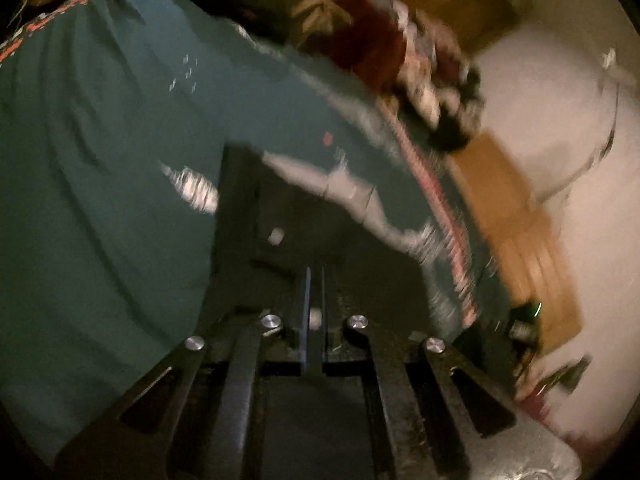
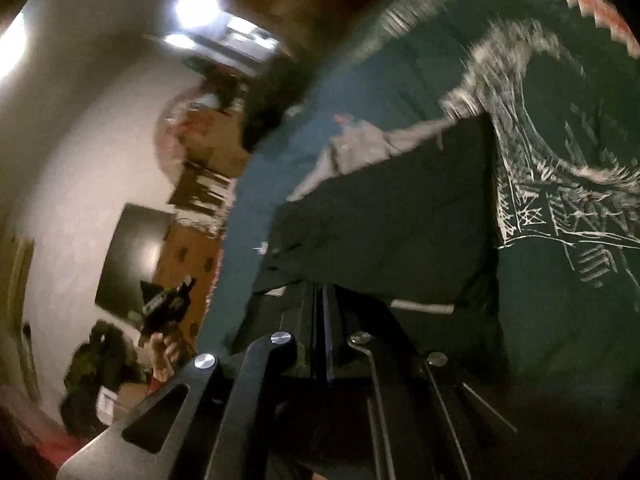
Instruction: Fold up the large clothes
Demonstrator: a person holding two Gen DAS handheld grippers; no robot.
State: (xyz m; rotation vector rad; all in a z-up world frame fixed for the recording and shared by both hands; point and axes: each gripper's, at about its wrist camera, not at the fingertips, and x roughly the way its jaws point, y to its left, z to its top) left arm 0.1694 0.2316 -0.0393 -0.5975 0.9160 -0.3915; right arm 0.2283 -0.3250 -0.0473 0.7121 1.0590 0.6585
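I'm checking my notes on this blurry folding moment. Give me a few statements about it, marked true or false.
1. Both grippers are shut on dark cloth. True: the left gripper and right gripper pinch the dark garment.
2. The bedspread is bright yellow. False: it is teal.
3. The bedspread carries a white pattern. True.
4. The garment lies neatly folded. False: it hangs loose from the grippers.
5. A ceiling light is on. True.

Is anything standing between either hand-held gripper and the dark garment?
Nothing visible. The left hand-held gripper and right hand-held gripper are both shut on the dark garment, over the teal bedspread.
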